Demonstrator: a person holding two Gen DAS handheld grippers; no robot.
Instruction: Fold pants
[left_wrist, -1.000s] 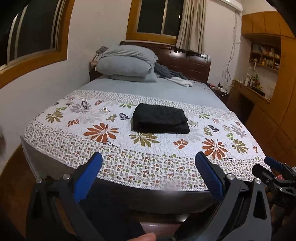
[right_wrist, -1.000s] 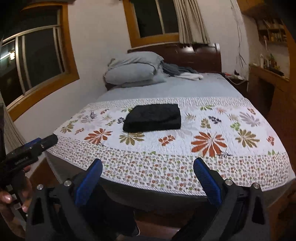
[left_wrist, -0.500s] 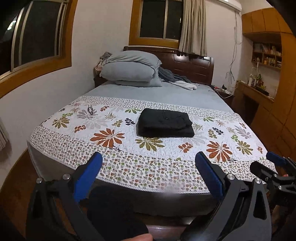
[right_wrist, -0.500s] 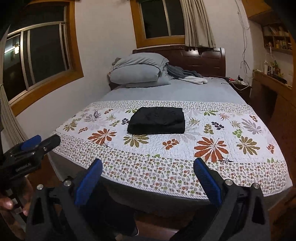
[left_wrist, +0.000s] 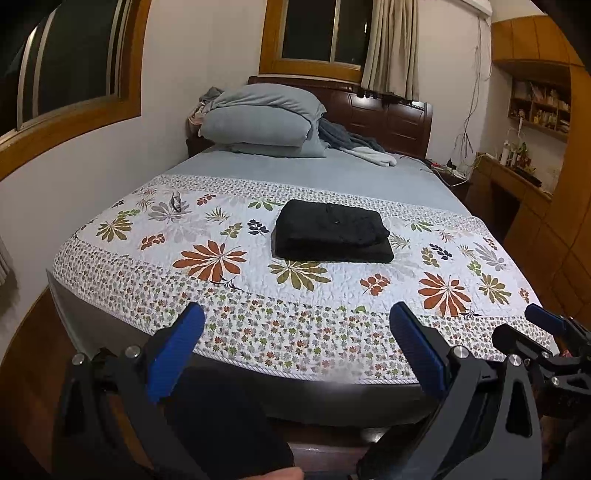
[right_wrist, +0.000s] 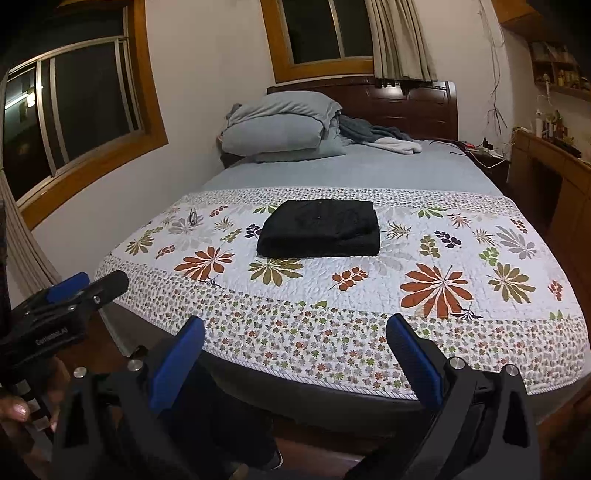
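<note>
Left wrist view: pants (left_wrist: 332, 232) folded, centre frame on quilt (left_wrist: 221, 314). My left gripper (left_wrist: 295, 339) and right gripper (right_wrist: 295, 339) spread wide, empty, short of the bed. I judge folding finished; withdraw without touching the stack.

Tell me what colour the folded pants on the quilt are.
Black; the folded pants show best in the right wrist view.

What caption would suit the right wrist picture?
Folded black pants lie on the floral quilt; the open right gripper is short of the bed.
</note>
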